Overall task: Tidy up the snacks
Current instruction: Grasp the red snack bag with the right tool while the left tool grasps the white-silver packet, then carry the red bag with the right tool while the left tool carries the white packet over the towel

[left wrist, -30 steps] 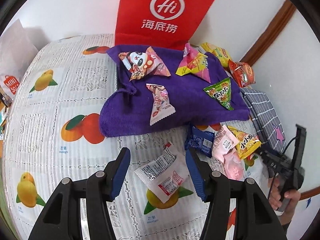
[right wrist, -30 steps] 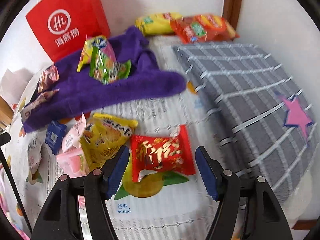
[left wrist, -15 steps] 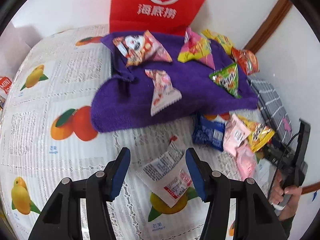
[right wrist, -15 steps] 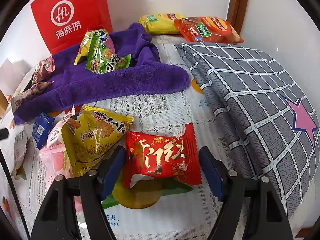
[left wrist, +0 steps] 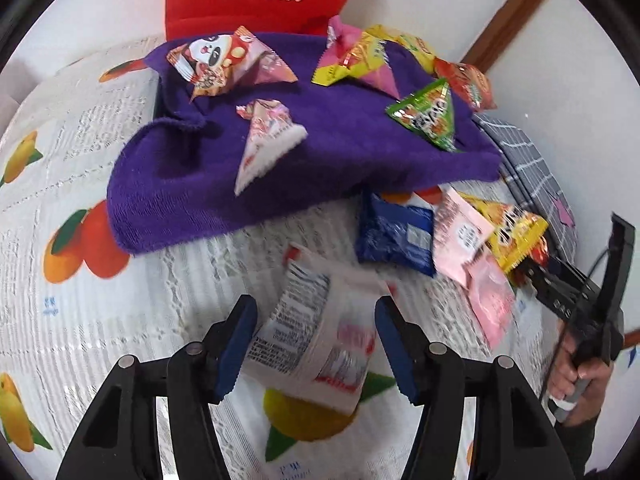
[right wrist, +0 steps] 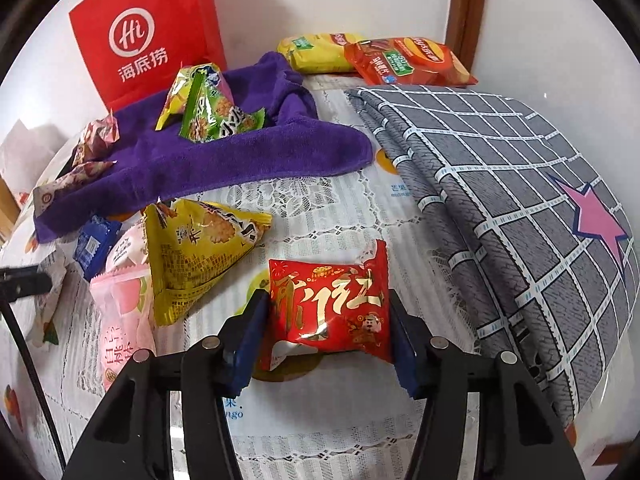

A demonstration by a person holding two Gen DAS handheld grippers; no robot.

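Observation:
In the left wrist view my left gripper [left wrist: 316, 340] is open, its blue fingers either side of a white snack packet [left wrist: 320, 332] lying on the fruit-print tablecloth [left wrist: 72, 280]. In the right wrist view my right gripper [right wrist: 326, 332] is open, its fingers close around a red snack packet [right wrist: 332, 308] with gold characters; I cannot tell whether they touch it. A purple towel [left wrist: 320, 148] carries several triangular snack packs. A yellow pack [right wrist: 196, 256], pink packets [right wrist: 124, 300] and a blue packet [left wrist: 394, 236] lie between the grippers.
A red paper bag [right wrist: 148, 44] stands against the wall behind the towel. A grey checked cloth [right wrist: 520, 208] with a pink star covers the right side. Yellow and red chip bags [right wrist: 408, 60] lie at the back corner. The right gripper's handle [left wrist: 588, 308] shows at the right in the left wrist view.
Both grippers have moved forward and down. The white packet now lies between the left fingers, and the red packet between the right fingers, which have narrowed around it.

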